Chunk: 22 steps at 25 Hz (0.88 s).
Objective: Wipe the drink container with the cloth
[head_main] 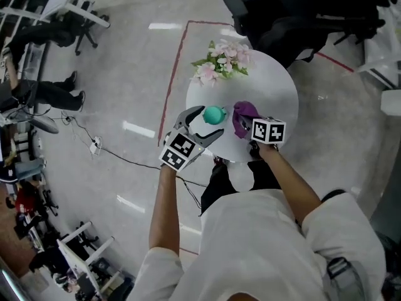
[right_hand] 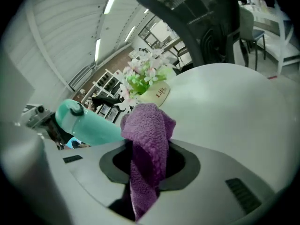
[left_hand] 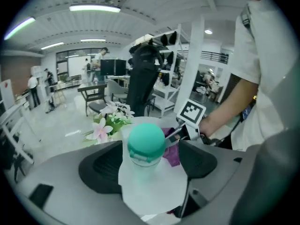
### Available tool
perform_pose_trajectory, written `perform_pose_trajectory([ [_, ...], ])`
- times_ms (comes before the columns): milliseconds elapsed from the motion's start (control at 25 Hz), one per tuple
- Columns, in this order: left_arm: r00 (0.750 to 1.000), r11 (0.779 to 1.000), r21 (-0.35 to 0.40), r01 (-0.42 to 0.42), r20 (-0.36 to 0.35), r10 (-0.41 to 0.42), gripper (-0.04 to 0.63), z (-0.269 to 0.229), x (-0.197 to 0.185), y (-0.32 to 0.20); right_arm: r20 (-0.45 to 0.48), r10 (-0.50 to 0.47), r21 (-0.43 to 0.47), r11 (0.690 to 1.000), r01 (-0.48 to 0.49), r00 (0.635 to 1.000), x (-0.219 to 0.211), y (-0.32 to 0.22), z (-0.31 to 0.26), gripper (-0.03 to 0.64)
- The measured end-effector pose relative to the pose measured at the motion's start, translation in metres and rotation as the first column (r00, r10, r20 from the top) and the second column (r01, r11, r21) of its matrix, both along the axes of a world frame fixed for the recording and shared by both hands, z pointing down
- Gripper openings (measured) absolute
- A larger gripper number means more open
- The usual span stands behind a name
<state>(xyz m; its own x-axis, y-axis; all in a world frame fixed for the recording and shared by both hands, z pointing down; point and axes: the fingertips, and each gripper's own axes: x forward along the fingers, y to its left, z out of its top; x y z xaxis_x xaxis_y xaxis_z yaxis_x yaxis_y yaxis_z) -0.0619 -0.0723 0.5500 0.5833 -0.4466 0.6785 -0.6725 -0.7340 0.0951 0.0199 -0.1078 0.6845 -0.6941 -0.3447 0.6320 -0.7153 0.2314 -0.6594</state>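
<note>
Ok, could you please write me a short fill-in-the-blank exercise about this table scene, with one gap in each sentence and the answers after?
1. The right gripper is shut on a ____ cloth.
2. The drink container stands ____ the open jaws of the left gripper.
3. The pink flowers stand on a ____ white table.

Missing words: purple; between; round.

Bottle [head_main: 214, 115] L of cloth [head_main: 243, 116] (on table [head_main: 276, 89])

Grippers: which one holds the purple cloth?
The right gripper: the purple cloth is pinched in its jaws. The left gripper has open jaws around the green bottle.
</note>
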Motion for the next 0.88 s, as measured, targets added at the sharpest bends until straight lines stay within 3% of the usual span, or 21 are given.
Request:
perform_pose_trajectory([
  [80, 0.984, 0.985, -0.004, -0.17, 0.053, 0.17, 0.371, -0.001, -0.003, 0.008, 0.021, 0.056, -0.008, 0.998, -0.056, 0.998, 0.009, 0.009, -0.011, 0.114],
  [120, 0.962, 0.965, -0.014, -0.261, 0.084, 0.261, 0.371, 0.0, -0.005, 0.013, 0.033, 0.075, -0.01, 0.997, -0.075, 0.997, 0.012, 0.014, -0.016, 0.114],
  [200, 0.896, 0.907, -0.04, -0.419, 0.143, 0.421, 0.373, 0.002, -0.009, 0.017, 0.059, 0.119, -0.004, 0.993, -0.119, 0.991, 0.017, 0.021, -0.032, 0.114],
  [320, 0.779, 0.808, -0.049, -0.587, 0.237, 0.58, 0.373, 0.003, -0.014, 0.008, 0.104, 0.234, 0.015, 0.971, -0.237, 0.967, 0.025, 0.02, -0.07, 0.114],
  [440, 0.641, 0.683, -0.017, -0.73, 0.329, 0.693, 0.373, 0.0, -0.009, 0.001, 0.141, 0.34, 0.025, 0.937, -0.347, 0.93, 0.031, 0.028, -0.103, 0.114],
  [600, 0.392, 0.448, -0.043, -0.893, 0.418, 0.82, 0.373, -0.003, -0.003, 0.013, 0.199, 0.407, 0.031, 0.907, -0.421, 0.892, 0.021, 0.043, -0.134, 0.114],
  [680, 0.289, 0.35, -0.056, -0.935, 0.451, 0.845, 0.373, 0.001, -0.002, 0.015, 0.205, 0.422, 0.047, 0.897, -0.44, 0.883, 0.014, 0.048, -0.139, 0.114],
  [760, 0.228, 0.285, -0.045, -0.958, 0.489, 0.842, 0.373, 0.004, -0.001, 0.011, 0.204, 0.427, 0.053, 0.894, -0.446, 0.881, 0.006, 0.053, -0.139, 0.114],
  [880, 0.195, 0.228, 0.002, -0.974, 0.52, 0.831, 0.371, 0.006, 0.005, 0.008, 0.203, 0.429, 0.049, 0.894, -0.446, 0.88, 0.0, 0.061, -0.137, 0.114],
])
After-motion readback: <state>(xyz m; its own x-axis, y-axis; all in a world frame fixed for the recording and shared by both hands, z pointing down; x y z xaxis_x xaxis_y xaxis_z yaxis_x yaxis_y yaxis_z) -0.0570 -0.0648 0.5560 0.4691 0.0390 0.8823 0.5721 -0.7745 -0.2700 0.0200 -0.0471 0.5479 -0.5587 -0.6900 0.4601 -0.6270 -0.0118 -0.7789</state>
